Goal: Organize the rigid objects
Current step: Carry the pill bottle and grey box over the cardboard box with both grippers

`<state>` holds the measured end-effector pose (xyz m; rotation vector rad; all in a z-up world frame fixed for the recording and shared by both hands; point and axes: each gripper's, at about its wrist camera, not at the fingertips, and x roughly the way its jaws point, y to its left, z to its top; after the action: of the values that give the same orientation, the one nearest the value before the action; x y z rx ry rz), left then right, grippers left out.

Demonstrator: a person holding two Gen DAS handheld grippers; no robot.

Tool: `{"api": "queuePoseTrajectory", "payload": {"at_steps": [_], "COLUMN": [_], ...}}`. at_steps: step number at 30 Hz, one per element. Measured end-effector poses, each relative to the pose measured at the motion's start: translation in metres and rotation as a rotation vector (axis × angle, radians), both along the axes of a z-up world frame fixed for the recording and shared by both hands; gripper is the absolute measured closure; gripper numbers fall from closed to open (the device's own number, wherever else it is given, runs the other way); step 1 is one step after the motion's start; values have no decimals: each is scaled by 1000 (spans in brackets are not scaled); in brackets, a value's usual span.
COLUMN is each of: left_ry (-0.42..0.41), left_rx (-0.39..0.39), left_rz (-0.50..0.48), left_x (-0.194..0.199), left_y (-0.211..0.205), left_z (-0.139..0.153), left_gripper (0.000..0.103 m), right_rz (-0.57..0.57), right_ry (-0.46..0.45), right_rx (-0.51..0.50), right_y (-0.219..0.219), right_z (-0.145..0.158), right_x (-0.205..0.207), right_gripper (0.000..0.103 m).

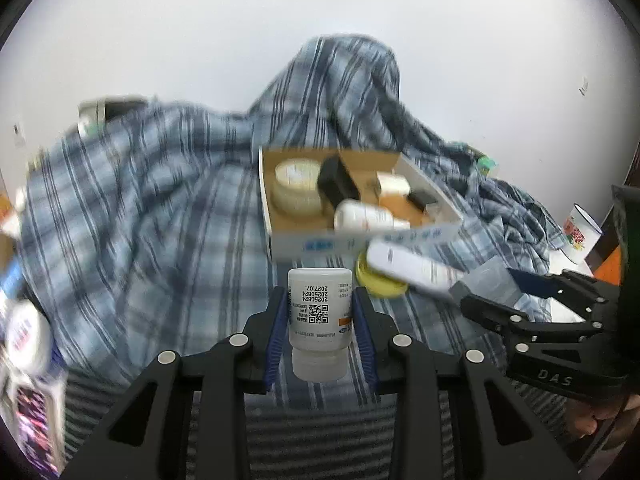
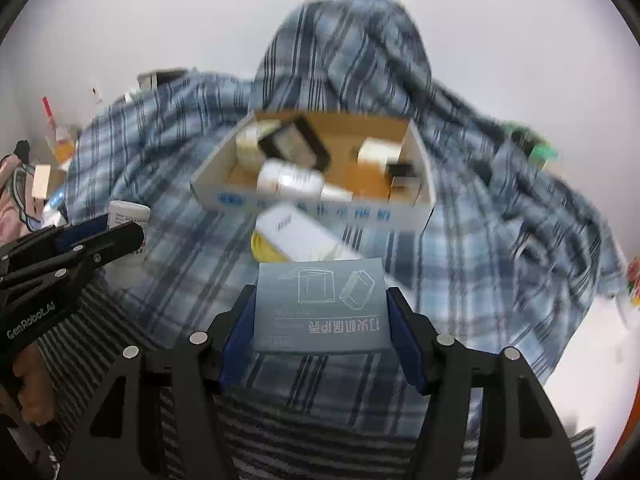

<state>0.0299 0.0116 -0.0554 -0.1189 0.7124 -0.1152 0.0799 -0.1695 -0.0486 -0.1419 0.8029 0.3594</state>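
My left gripper (image 1: 320,312) is shut on a white pill bottle (image 1: 319,316), held upside down above the plaid cloth. My right gripper (image 2: 320,320) is shut on a flat grey-blue box (image 2: 320,308); it also shows in the left wrist view (image 1: 490,280). An open cardboard box (image 1: 280,236) lies ahead on the cloth and holds a tape roll (image 1: 298,186), a white bottle (image 1: 364,216) and small boxes. It shows in the right wrist view (image 2: 304,206) too. A white tube (image 1: 408,268) lies over a yellow lid (image 1: 380,284) just in front of it.
A blue plaid cloth (image 1: 160,200) covers the surface and rises in a heap behind the box. A printed white mug (image 1: 580,236) stands at the right. Blurred clutter, including a white jar (image 1: 26,332), lies at the left edge. A white wall is behind.
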Motion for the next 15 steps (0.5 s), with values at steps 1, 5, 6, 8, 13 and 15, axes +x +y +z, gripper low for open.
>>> {"api": "queuePoseTrajectory", "payload": {"at_steps": [1, 5, 6, 8, 13, 15], "left_ry": [-17, -87, -101, -143, -278, -314], "left_rx": [17, 47, 42, 44, 95, 112], "left_rz": [1, -9, -15, -26, -49, -53], "left_x": [0, 9, 12, 19, 35, 43], "left_y": [-2, -7, -9, -13, -28, -34], "left_z": [6, 37, 44, 64, 114, 128], "left_gripper": [69, 69, 69, 69, 69, 69], "right_rz": [-1, 1, 3, 5, 5, -5], "right_ry": [-23, -121, -145, -218, -354, -390], "right_rx": [0, 9, 5, -5, -6, 2], "right_y": [0, -1, 0, 2, 8, 10], "right_z": [7, 39, 47, 70, 118, 134], "right_x": [1, 7, 10, 16, 38, 50], "right_gripper": [41, 41, 41, 41, 41, 41]}}
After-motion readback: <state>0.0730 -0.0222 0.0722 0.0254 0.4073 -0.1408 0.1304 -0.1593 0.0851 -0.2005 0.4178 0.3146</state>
